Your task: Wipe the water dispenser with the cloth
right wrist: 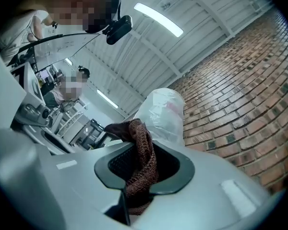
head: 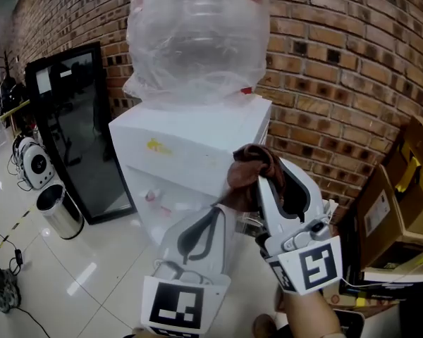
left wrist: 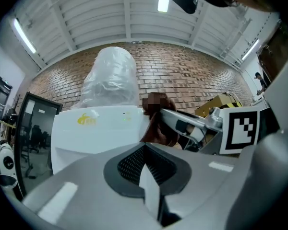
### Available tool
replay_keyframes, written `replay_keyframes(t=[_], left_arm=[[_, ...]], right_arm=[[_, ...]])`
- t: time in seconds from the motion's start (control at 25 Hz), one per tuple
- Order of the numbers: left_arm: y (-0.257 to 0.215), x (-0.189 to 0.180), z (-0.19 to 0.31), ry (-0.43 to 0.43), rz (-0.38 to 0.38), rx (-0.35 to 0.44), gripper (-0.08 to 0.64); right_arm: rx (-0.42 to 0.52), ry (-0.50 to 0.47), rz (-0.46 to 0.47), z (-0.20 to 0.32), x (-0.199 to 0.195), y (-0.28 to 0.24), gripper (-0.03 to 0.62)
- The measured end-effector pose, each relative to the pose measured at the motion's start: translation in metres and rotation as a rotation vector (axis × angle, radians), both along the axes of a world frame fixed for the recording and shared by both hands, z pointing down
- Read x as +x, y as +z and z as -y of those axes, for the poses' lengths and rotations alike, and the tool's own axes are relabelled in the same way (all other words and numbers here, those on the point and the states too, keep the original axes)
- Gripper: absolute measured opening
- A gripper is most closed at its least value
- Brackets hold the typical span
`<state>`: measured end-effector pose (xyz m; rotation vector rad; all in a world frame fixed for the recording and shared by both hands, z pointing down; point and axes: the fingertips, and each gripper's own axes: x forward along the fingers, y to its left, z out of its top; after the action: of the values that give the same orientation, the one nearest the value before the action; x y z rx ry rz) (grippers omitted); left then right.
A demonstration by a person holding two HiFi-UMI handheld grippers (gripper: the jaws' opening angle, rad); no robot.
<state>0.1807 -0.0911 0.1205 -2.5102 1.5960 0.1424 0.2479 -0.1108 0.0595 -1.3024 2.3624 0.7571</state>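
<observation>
The right gripper [head: 259, 180] was clamped on the brown cloth [head: 252, 166]. The cloth bunched above its tips at the upper right front corner of the white water dispenser [head: 190, 150], and it possibly brushed the cabinet, though the head view left that unclear. In the right gripper view the cloth filled the gap between the jaws. The left gripper [head: 217, 211] sat lower, jaws together on nothing. The plastic-wrapped bottle [head: 197, 41] on top was cut off by the frame edge. Both grippers hid much of the dispenser's lower front.

My right gripper [right wrist: 136, 198] clamped on the brown knitted cloth [right wrist: 143, 152], plastic-wrapped water bottle [right wrist: 162, 113] just beyond, brick wall [right wrist: 240, 95] to its right.
</observation>
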Motion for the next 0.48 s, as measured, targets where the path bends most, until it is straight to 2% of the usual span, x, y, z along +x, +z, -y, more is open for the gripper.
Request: replay_keyframes(t=[0.32, 0.48], left_arm=[[0.007, 0.000, 0.004, 0.026, 0.039, -0.007, 0.000], [0.015, -0.003, 0.002, 0.006, 0.049, -0.011, 0.000]], right_arm=[[0.005, 0.021, 0.067, 0.019, 0.006, -0.023, 0.094], [-0.016, 0.040, 0.058, 0.018, 0.005, -0.005, 0.092]])
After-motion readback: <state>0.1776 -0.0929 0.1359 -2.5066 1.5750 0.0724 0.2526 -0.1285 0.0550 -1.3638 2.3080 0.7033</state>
